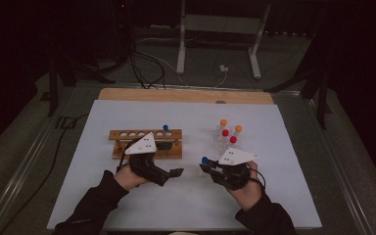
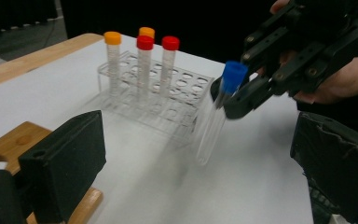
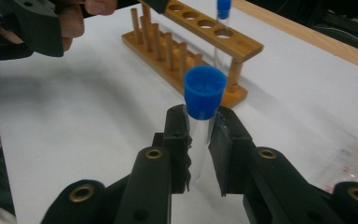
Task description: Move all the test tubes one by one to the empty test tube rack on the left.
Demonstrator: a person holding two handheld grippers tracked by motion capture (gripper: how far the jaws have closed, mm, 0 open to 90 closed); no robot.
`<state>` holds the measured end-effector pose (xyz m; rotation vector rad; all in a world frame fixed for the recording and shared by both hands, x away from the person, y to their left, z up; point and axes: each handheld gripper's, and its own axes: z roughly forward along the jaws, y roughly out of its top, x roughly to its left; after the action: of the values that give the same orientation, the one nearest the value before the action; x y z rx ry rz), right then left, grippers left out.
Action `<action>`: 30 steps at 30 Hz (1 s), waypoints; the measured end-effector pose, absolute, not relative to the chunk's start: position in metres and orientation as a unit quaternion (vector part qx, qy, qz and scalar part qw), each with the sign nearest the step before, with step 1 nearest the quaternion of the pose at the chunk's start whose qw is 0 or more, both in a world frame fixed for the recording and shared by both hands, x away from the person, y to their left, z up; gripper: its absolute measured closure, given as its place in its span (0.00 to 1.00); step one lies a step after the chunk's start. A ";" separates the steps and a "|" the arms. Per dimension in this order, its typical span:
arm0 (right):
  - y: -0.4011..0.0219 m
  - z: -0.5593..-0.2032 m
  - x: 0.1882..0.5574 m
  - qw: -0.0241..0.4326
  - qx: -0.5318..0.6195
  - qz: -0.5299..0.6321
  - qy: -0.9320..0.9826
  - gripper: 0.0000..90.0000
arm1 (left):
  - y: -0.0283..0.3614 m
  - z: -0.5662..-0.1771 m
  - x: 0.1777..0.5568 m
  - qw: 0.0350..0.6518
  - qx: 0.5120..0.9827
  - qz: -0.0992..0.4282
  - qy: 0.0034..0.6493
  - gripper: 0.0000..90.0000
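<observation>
My right gripper [image 1: 206, 169] [image 3: 200, 123] is shut on a clear tube with a blue cap [image 1: 204, 160] [image 3: 205, 91], gripping it just below the cap. In the left gripper view this tube [image 2: 216, 114] hangs tilted above the white mat, held by the right gripper [image 2: 235, 100]. My left gripper [image 1: 176, 172] [image 2: 200, 158] is open, its pads wide apart with nothing between them, just left of the right one. A wooden rack [image 1: 122, 134] [image 3: 205, 35] behind the left hand holds another blue-capped tube [image 1: 165, 128] [image 3: 223, 7].
A clear plastic rack [image 2: 182, 105] holds several tubes with orange and red caps [image 1: 227, 133], behind the right hand. The white mat [image 1: 284, 196] covers the table. A bare wooden strip [image 1: 186, 95] runs along the far edge.
</observation>
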<state>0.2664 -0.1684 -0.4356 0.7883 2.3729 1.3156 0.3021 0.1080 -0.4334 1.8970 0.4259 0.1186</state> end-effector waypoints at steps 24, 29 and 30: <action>-0.151 -0.443 0.261 0.129 0.254 0.457 0.842 0.85 | 0.074 -0.434 0.293 0.559 0.816 0.035 0.141 0.56; -0.151 -0.443 0.260 0.129 0.254 0.458 0.842 0.85 | 0.070 -0.435 0.295 0.559 0.817 0.031 0.138 0.69; -0.151 -0.443 0.260 0.130 0.253 0.459 0.842 0.85 | 0.069 -0.435 0.295 0.559 0.817 0.032 0.137 0.72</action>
<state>0.2604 -0.1513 -0.4426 0.7355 2.4467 1.3327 0.2946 0.0689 -0.4355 1.9271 0.3225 0.0749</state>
